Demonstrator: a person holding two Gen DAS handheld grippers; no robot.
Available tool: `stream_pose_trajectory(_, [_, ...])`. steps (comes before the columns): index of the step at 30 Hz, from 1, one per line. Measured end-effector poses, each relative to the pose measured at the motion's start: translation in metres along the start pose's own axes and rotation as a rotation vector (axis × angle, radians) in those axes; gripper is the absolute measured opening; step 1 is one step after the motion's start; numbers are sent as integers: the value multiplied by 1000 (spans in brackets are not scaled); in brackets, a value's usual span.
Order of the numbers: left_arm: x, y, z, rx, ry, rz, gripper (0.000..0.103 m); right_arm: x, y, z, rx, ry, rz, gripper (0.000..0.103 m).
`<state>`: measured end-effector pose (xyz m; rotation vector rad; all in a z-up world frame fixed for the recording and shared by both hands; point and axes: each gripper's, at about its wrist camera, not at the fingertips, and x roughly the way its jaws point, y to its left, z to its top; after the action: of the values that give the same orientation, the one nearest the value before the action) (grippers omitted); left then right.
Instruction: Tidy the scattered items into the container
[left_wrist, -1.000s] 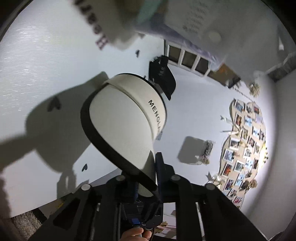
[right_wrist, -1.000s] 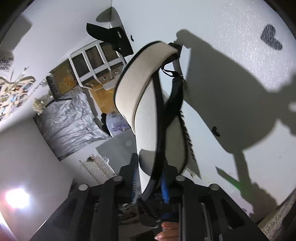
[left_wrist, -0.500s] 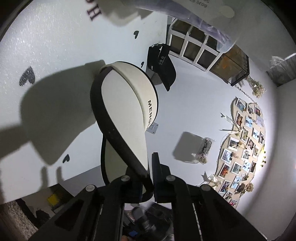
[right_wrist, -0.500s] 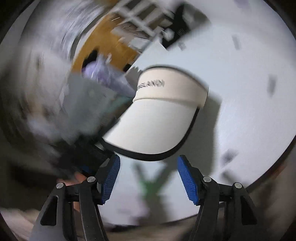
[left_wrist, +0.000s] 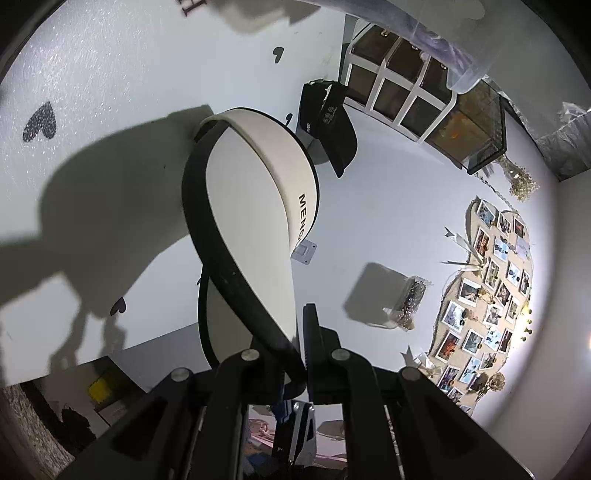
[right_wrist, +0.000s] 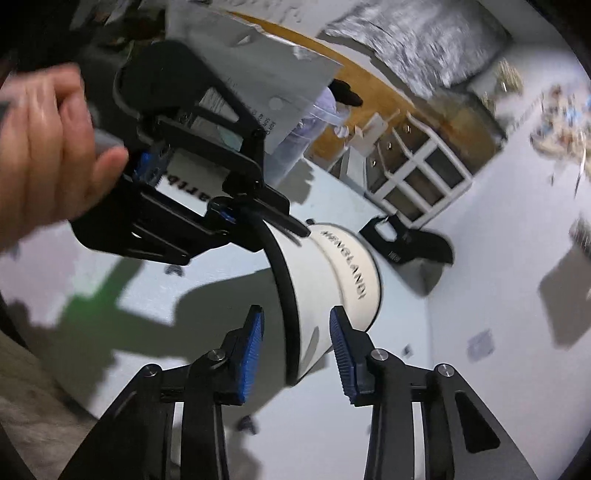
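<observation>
1 white visor (left_wrist: 255, 206) in left claw (left_wrist: 301, 354), 1 black cap (left_wrist: 332, 125) beyond

The white visor (right_wrist: 332, 280) reads "MENGLANDI"; the left view shows only "MEN".

Count: two caps, two grippers.
One white visor cap (left_wrist: 255, 206), one black cap (left_wrist: 330, 122); left gripper (left_wrist: 301, 354), right gripper (right_wrist: 295, 339).

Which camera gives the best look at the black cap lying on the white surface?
The left wrist view: the black cap is sharp there, with its small white markings visible, beyond the white visor. The right wrist view also shows it, but blurred by motion.
</observation>
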<state>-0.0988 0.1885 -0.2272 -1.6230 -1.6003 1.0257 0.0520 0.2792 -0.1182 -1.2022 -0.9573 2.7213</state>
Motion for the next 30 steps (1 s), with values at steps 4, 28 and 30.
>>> stream_pose_trajectory(4, [3,2,-1,-29,0,-15,8,3,7,-3,-112,-8,-80,13])
stream_pose_trajectory(28, [15,-106,-116,1679,-123,931,54,24,-48,15,-2,9,15,9])
stream_pose_trajectory(30, [29,-100,-115,1755,-109,976,51,25,-48,16,-12,9,18,9])
